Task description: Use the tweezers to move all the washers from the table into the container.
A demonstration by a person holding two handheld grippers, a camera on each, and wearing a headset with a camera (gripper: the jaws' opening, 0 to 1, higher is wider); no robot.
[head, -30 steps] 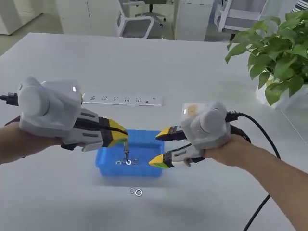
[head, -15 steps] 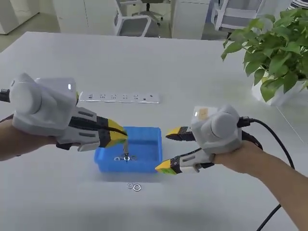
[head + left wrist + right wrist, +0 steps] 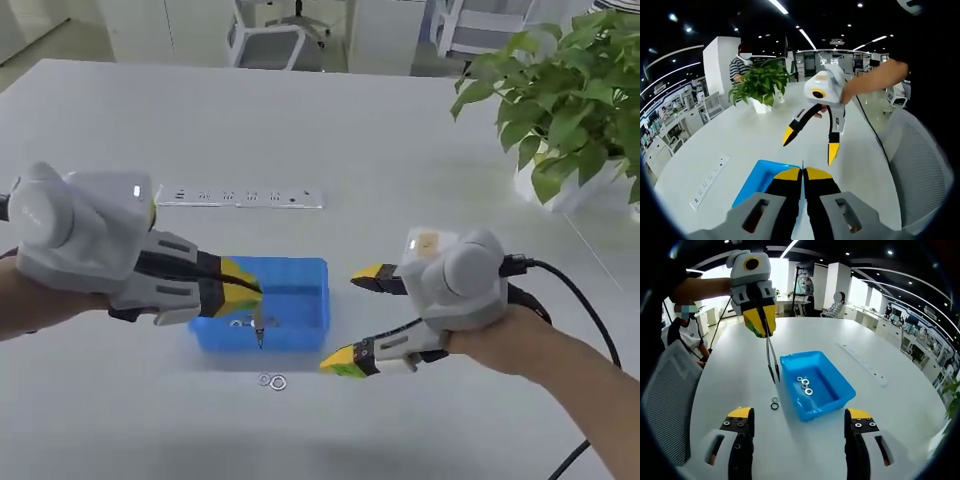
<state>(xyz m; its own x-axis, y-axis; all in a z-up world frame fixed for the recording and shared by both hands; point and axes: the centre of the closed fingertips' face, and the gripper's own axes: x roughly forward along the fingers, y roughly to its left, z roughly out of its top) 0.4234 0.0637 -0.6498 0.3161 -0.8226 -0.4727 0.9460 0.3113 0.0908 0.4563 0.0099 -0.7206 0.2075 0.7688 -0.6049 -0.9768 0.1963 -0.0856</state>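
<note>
My left gripper is shut on a pair of slim tweezers that point down. In the right gripper view the tweezers hang just outside the blue container, tips slightly apart, nothing between them, a little above two washers on the table. Three washers lie inside the container. The two loose washers lie in front of it. My right gripper hovers open to the container's right, holding nothing. In the left gripper view it faces me.
A white power strip lies behind the container. A potted plant stands at the table's far right. A black cable trails from the right gripper. Office chairs stand beyond the far edge.
The left gripper has drawn the tweezers back from the washers inside the container to its near side. The right gripper has drifted slightly away and lower. The head camera has shifted.
</note>
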